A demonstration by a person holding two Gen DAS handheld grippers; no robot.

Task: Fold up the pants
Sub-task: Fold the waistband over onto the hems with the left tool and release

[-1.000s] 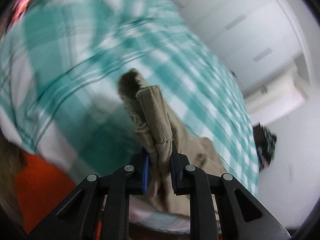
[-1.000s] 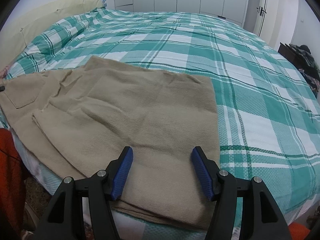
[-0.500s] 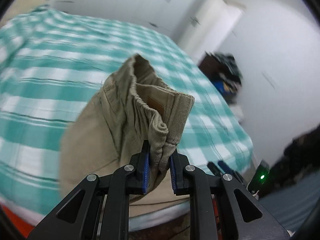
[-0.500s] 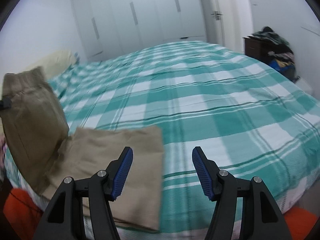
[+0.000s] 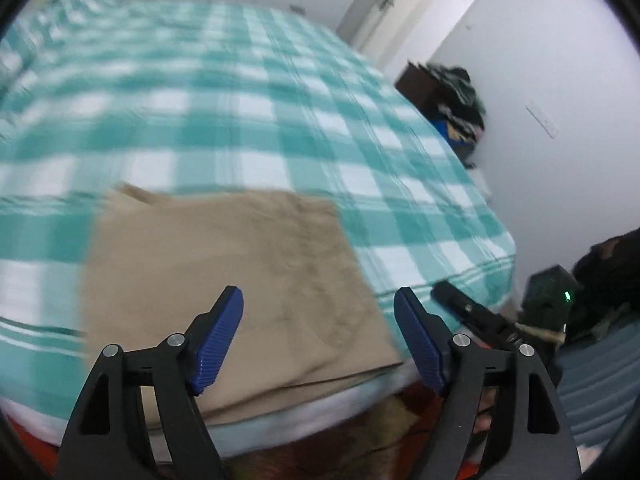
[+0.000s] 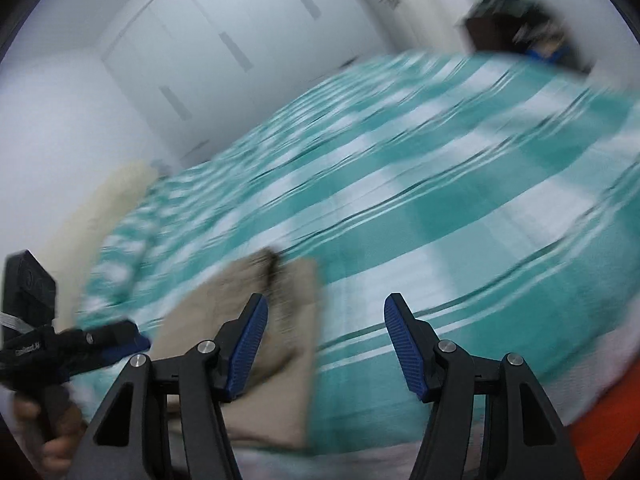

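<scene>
Left gripper point(image 5: 318, 336) is seen with jaws spread wide, nothing held. Tan pants point(image 5: 224, 276) are laid folded flat at the near edge of the green checked bedspread point(image 5: 280, 120). Right gripper point(image 6: 324, 346) is also seen agape, empty, pants just left of it; view blurred.

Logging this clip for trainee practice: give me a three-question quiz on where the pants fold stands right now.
1. True or false: the left gripper is clamped on the pants.
2. Where do the pants lie? A) on the floor B) folded flat near the edge of the checked bedspread C) draped over the pillow
3. Fill in: the jaws of the right gripper stand ____.

Key: 1 false, both jaws are apart with nothing between them; 2 B; 3 open.
</scene>
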